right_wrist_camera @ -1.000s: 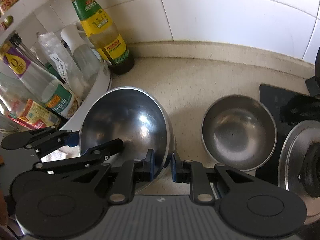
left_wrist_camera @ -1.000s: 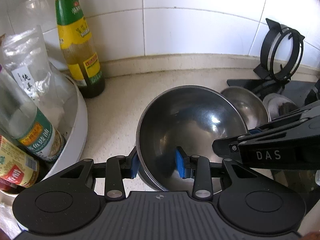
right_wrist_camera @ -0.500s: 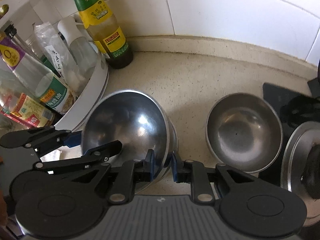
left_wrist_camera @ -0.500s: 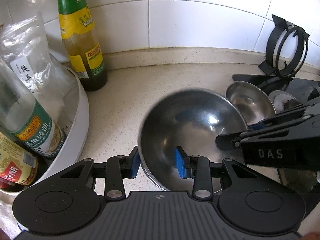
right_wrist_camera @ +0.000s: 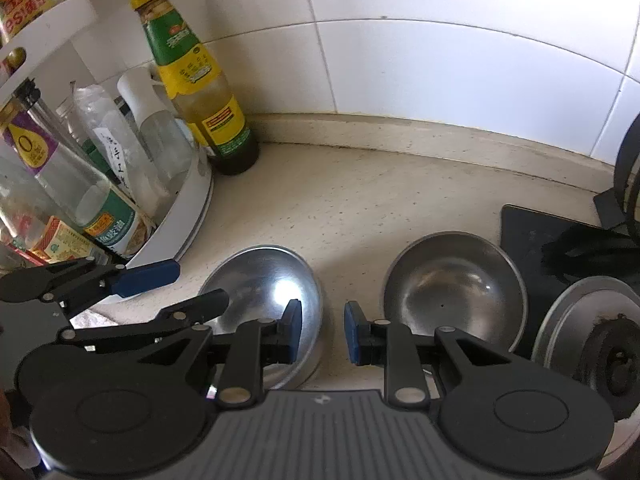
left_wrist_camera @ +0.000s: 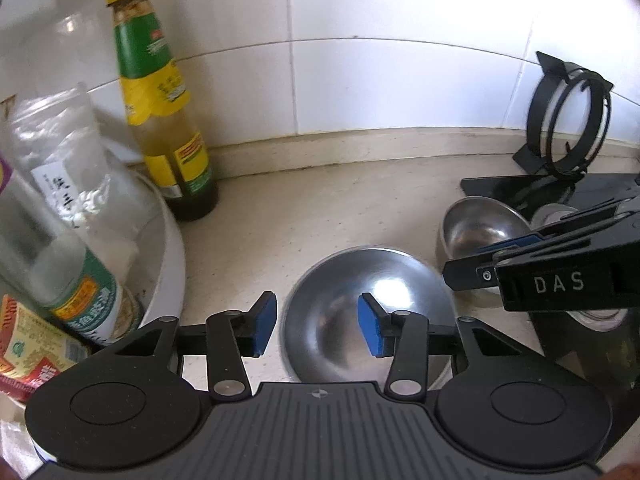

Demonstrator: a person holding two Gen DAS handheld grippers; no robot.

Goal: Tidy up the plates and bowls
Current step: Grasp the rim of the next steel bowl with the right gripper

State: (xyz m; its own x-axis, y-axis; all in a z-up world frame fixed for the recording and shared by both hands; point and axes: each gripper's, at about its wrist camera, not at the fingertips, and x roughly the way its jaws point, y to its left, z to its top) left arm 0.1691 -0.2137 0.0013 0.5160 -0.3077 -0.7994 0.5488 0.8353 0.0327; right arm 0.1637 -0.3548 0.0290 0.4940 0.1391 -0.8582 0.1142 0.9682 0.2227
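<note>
A large steel bowl (left_wrist_camera: 360, 312) rests on the beige counter, also in the right wrist view (right_wrist_camera: 264, 280). A smaller steel bowl (right_wrist_camera: 452, 292) sits to its right, seen too in the left wrist view (left_wrist_camera: 476, 224). My left gripper (left_wrist_camera: 316, 324) is open, its blue pads either side of the large bowl's left rim without touching. My right gripper (right_wrist_camera: 320, 332) is open above the large bowl's right rim, holding nothing. A steel lid or plate (right_wrist_camera: 592, 320) lies at the far right.
A white turntable rack (right_wrist_camera: 188, 216) with several bottles stands at the left. A tall sauce bottle (right_wrist_camera: 200, 84) stands by the tiled wall. A black stove surface (right_wrist_camera: 536, 232) and a black ring stand (left_wrist_camera: 568, 120) are at the right.
Both grippers have opened and let go of the large bowl, which now rests on the counter. Both have pulled back and up from it.
</note>
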